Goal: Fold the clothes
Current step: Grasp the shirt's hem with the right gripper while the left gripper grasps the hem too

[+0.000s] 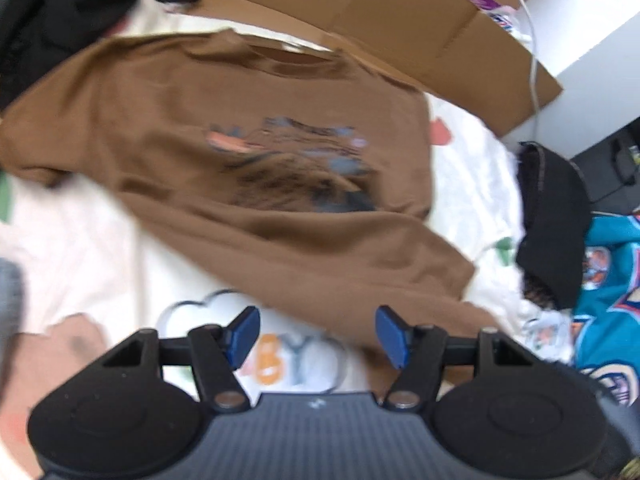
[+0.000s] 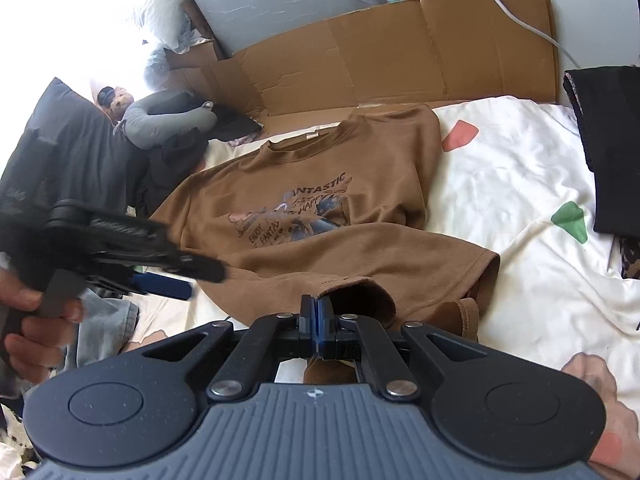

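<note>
A brown T-shirt (image 1: 224, 92) with a printed front (image 2: 296, 216) lies chest-up on a white patterned bedsheet (image 2: 520, 184). Its lower part is drawn up over the print. My right gripper (image 2: 318, 312) is shut on a bunched brown edge of the shirt, and some fabric hangs below the pads. My left gripper (image 1: 318, 334) stands open above the sheet at the shirt's near edge, nothing between its blue pads (image 1: 244, 336). In the right wrist view the left gripper (image 2: 188, 278) hovers left of the shirt, held by a hand (image 2: 36, 320).
Flattened cardboard (image 2: 360, 64) lies behind the shirt's collar. A black garment (image 2: 608, 152) sits on the right, with a teal jersey (image 1: 612, 248) beyond it. Dark clothes and a grey neck pillow (image 2: 168, 116) are piled on the left. A white cable (image 2: 532, 28) crosses the cardboard.
</note>
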The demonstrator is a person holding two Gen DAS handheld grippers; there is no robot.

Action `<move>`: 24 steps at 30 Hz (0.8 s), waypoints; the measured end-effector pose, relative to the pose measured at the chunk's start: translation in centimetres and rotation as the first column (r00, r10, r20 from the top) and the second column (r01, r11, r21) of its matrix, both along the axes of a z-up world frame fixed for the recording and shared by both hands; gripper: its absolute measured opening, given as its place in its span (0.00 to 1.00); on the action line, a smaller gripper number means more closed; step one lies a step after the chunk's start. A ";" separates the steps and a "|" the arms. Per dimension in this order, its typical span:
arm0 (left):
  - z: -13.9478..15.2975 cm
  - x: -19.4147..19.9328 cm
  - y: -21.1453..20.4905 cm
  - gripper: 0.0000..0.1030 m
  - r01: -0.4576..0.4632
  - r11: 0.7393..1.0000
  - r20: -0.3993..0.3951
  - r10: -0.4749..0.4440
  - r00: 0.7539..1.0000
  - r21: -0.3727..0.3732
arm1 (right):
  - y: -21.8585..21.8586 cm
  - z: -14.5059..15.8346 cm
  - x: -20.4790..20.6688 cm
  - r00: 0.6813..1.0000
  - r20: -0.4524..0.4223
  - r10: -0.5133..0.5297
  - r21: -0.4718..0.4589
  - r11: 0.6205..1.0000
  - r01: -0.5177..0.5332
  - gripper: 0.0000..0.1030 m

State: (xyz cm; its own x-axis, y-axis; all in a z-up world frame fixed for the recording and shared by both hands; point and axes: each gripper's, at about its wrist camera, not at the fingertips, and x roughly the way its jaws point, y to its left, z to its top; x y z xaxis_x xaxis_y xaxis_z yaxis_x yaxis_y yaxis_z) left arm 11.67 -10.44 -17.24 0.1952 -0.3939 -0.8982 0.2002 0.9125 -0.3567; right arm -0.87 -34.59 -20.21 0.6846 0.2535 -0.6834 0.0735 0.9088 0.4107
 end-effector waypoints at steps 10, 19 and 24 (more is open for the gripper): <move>-2.3 -0.4 -4.5 0.70 -0.079 0.987 -0.131 0.061 0.989 -0.138 | 1.1 -0.6 -1.4 0.997 0.004 0.072 0.016 0.997 -0.072 0.00; -5.0 -1.1 -5.0 0.71 -0.141 0.985 -0.215 0.119 0.969 -0.094 | 0.4 -4.1 -1.5 0.997 -0.075 0.023 0.098 0.995 -0.016 0.08; -5.7 -1.4 -3.9 0.71 -0.148 0.985 -0.220 0.127 0.967 -0.084 | -0.7 -4.7 -0.7 0.998 -0.051 -0.032 0.148 0.988 0.039 0.41</move>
State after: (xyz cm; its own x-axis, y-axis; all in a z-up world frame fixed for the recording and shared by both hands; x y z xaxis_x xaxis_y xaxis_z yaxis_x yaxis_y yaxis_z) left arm 10.27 -14.36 -22.98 0.0623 -0.4660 -0.8826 -0.0153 0.8838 -0.4676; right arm -1.53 -35.30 -24.92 0.6624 0.3311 -0.6720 0.1278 0.8340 0.5368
